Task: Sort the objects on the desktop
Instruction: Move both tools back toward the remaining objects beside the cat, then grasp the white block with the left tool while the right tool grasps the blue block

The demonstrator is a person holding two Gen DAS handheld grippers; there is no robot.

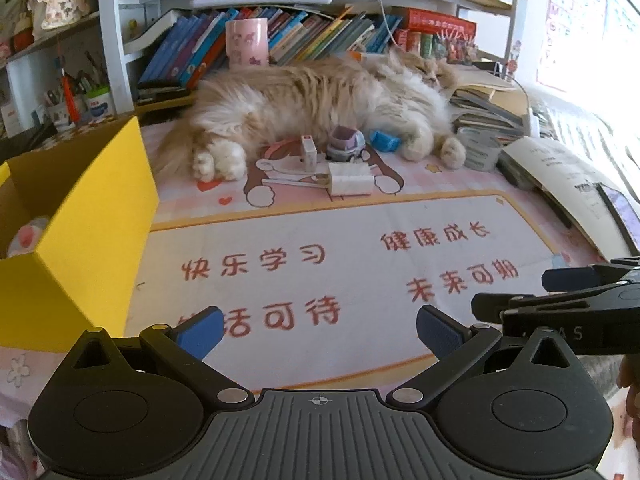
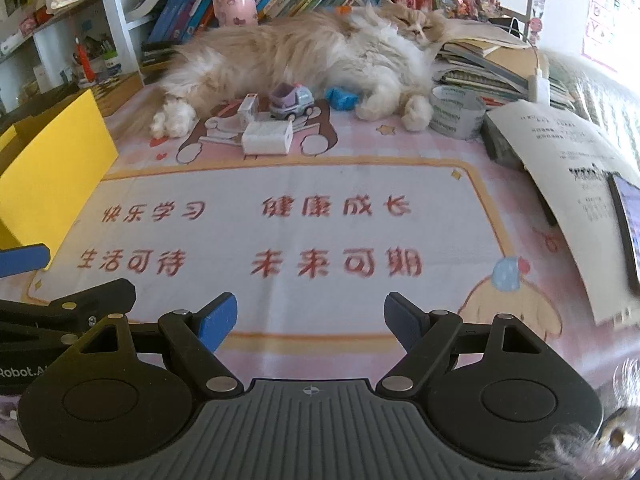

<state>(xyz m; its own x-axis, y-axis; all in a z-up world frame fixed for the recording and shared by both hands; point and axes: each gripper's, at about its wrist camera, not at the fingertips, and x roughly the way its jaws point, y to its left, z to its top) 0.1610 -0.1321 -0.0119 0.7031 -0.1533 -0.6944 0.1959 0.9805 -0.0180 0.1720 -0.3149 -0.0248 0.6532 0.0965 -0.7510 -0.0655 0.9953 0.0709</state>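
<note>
A small cluster lies on the pink desk mat beside a sleeping cat: a white ribbed block point(image 1: 351, 179) point(image 2: 267, 137), a purple toy car point(image 1: 346, 143) point(image 2: 291, 101), a small white upright box point(image 1: 309, 153) point(image 2: 247, 109) and a blue object point(image 1: 385, 140) point(image 2: 341, 98). A yellow box point(image 1: 86, 232) point(image 2: 50, 162) stands open at the left. My left gripper point(image 1: 320, 330) and right gripper point(image 2: 310, 320) both hover open over the near mat, well short of the cluster, with nothing between their fingers.
A fluffy cat point(image 1: 320, 100) point(image 2: 304, 54) sprawls across the back of the desk. Books and a pink cup point(image 1: 247, 42) line the shelf behind. A tape roll point(image 2: 456, 114), stacked books and papers point(image 2: 568, 148) crowd the right side.
</note>
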